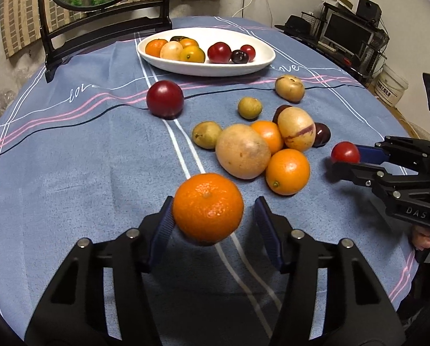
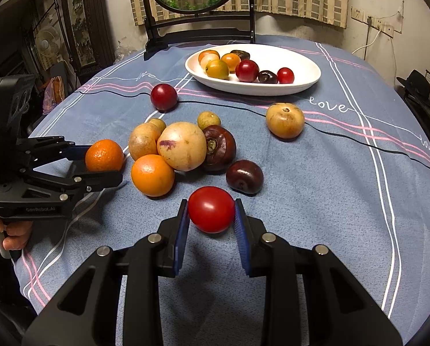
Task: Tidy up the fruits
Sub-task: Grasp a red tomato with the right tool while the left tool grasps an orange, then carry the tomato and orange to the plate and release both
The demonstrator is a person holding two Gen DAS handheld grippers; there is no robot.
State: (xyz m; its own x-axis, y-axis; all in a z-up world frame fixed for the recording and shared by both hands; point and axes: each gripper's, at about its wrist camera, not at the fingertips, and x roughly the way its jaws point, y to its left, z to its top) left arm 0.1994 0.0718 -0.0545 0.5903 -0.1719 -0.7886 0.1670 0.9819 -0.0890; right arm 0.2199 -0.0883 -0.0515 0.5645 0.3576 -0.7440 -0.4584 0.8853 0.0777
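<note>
My left gripper (image 1: 213, 216) has a mandarin orange (image 1: 208, 208) between its blue pads; the left pad touches it and a small gap shows at the right pad. It also shows in the right wrist view (image 2: 104, 155). My right gripper (image 2: 212, 216) is shut on a small red tomato (image 2: 211, 209), also seen in the left wrist view (image 1: 345, 152). Loose fruits lie in a pile: a yellow melon (image 1: 242, 155), an orange (image 1: 287, 171), a striped yellow fruit (image 2: 182, 146) and a dark plum (image 2: 244, 176). A white oval plate (image 1: 261, 65) at the back holds several fruits.
A red plum (image 1: 165, 99) and a tan fruit (image 2: 284, 120) lie apart from the pile. A black framed stand (image 1: 105, 28) rises behind the plate. The blue tablecloth (image 1: 70, 173) covers the table. Shelves with a monitor (image 1: 347, 31) stand at the right.
</note>
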